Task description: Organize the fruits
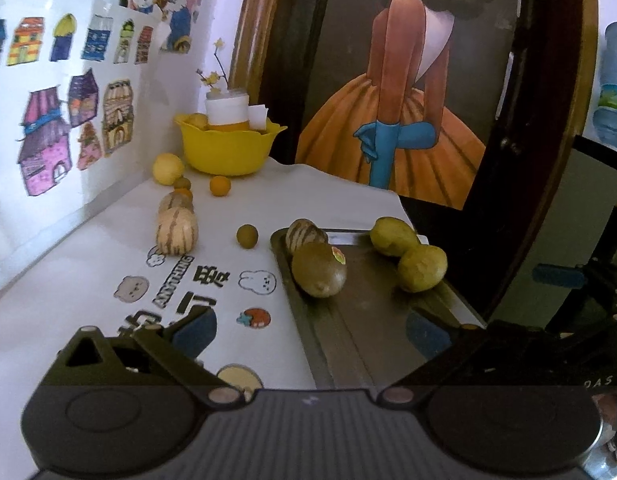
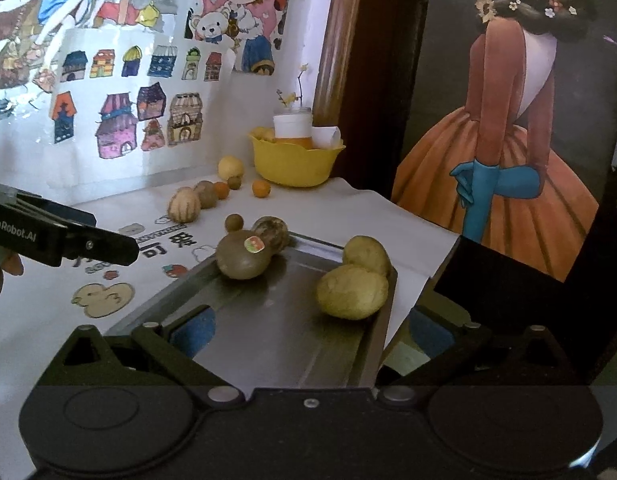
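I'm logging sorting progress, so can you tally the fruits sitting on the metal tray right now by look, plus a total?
On the metal tray:
Yellow-green lumpy fruits: 2
Brown round fruit with sticker: 1
Striped fruit: 1
Total: 4

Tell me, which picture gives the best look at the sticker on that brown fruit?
The right wrist view. There the sticker faces the camera on top of the brown fruit in the metal tray, showing red and green. In the left wrist view the sticker sits at the fruit's edge, seen aslant and partly.
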The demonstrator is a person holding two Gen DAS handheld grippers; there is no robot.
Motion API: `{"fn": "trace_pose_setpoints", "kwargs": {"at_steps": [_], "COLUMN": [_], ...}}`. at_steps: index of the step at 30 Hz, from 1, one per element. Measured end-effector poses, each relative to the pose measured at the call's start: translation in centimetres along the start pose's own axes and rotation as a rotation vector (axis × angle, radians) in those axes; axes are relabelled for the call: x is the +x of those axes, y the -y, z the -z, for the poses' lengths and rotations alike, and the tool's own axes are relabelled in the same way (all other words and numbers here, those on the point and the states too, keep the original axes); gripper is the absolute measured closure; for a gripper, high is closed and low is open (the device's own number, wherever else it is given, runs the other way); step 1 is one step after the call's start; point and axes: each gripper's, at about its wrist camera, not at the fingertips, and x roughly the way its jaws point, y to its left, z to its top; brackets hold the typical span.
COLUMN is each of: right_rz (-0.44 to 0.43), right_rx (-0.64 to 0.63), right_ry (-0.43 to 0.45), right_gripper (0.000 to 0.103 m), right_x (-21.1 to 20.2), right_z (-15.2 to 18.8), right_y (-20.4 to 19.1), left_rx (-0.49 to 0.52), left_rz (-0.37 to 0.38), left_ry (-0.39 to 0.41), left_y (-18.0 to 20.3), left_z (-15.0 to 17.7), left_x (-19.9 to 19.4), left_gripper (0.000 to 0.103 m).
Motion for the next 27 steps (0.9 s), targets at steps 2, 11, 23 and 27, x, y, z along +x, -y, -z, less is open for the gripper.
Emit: {"fn": "trace_pose_setpoints", "kwargs": {"at_steps": [2, 11, 23, 27], "right_rz": [0.004, -0.047, -0.181, -0.23], "right_rx": [0.013, 0.084, 0.092, 0.091], "right_ry": [-0.014, -0.166, -0.331, -0.376], "right_gripper": [0.001, 0.001, 0.001, 0.001], "right_x": [-1.1, -3.9, -3.8, -2.9], "right_z": [0.2, 1.1, 1.3, 0.9], "right_y": [-0.5, -3.1, -7.5, -8.8], "left_rx": [-0.002, -0.01, -0.029, -0.033], "left_rz": [-0.001, 0.013, -0.072, -0.112], "left_ry": [0.001, -0.066, -0.164, -0.2], "left_y": [-0.1, -1.1, -4.8, -6.3], "left_z": [0.5, 2.8, 4.6, 4.6], "left_x": [-1.1, -4.6, -7.3, -7.3], "left_gripper": [0.001, 0.001, 0.001, 0.001]}}
